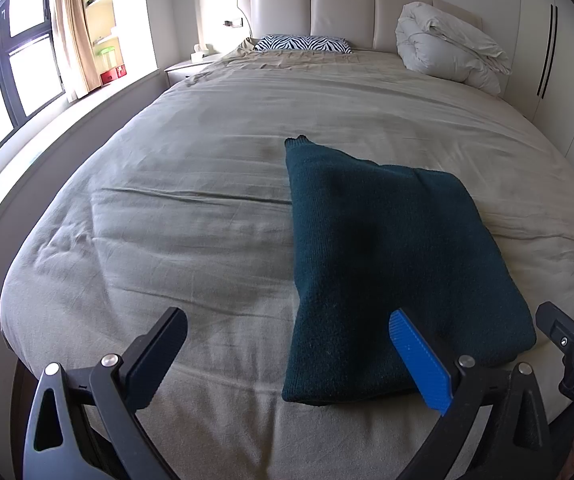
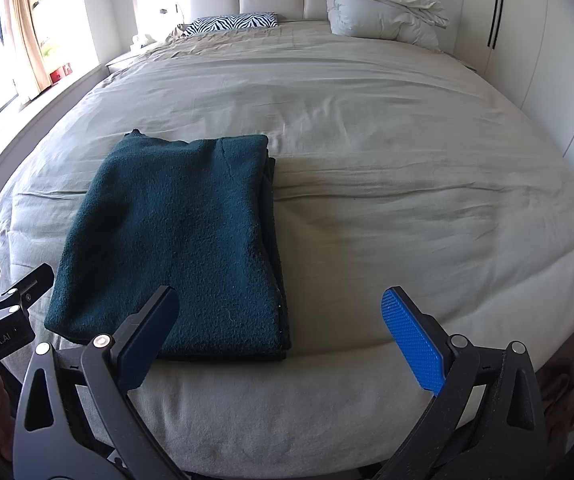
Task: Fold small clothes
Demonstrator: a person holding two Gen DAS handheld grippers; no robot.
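Note:
A dark teal knitted garment lies folded into a rectangle on the beige bed cover, near the bed's front edge. In the right wrist view the same teal garment shows stacked layers along its right side. My left gripper is open, held just in front of the garment's near left corner, with nothing between its fingers. My right gripper is open too, in front of the garment's near right corner and empty. Each gripper shows at the edge of the other's view: the right gripper and the left gripper.
A bundled white duvet sits at the headboard on the right, and a zebra-print pillow lies at the head. A window and ledge run along the left. White wardrobe doors stand on the right.

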